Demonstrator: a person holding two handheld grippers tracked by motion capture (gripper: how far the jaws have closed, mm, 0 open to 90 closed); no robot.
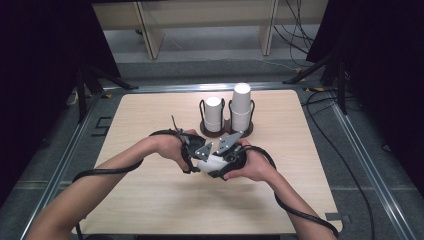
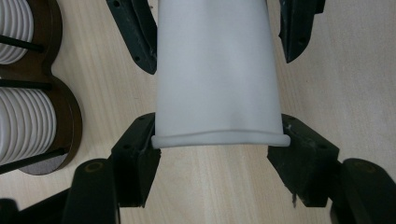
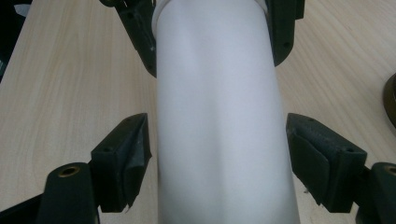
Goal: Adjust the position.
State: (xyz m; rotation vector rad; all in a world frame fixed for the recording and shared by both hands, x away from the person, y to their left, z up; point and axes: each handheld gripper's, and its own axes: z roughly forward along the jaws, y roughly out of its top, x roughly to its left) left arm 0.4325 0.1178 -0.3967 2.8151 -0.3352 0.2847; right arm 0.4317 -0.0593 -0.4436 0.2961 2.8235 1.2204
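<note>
Along the left side of the surface: a bare forearm (image 1: 100, 175) comes in from the bottom edge and angles toward the middle. A black cable loops beside it on the light wooden surface (image 1: 150, 210).
Left hand: the left hand (image 1: 167, 147) grips its tool over the middle of the surface, turned inward toward the other hand.
Left tongs: the left tongs (image 2: 219, 140) pinch a white paper cup (image 2: 215, 70) at its rolled rim. One black jaw presses each side of the rim, and the rim bows a little between them.
Cup: it lies on its side in the air above the wood, between the two hands. Its open end faces the left tool and its narrower closed end faces the right one. In the high view it is a small white shape where the two tools meet.
Right tongs: the right tongs (image 3: 219, 154) stand spread around the cup's narrower end, one jaw on each side. They sit just beside the wall, and a thin strip of wood shows between one jaw and the cup.
Right hand: the right hand (image 1: 252, 165) holds its tool close against the left one, its cable trailing back toward the bottom right corner.
Rack: a dark round-based rack (image 1: 226, 132) stands behind the hands, toward the far edge, apart from the held cup.
Rack contents: a short stack of white cups (image 1: 214, 112) stands in its left ring. A taller stack (image 1: 241, 107) stands in its right ring, both upside down inside thin black posts.
</note>
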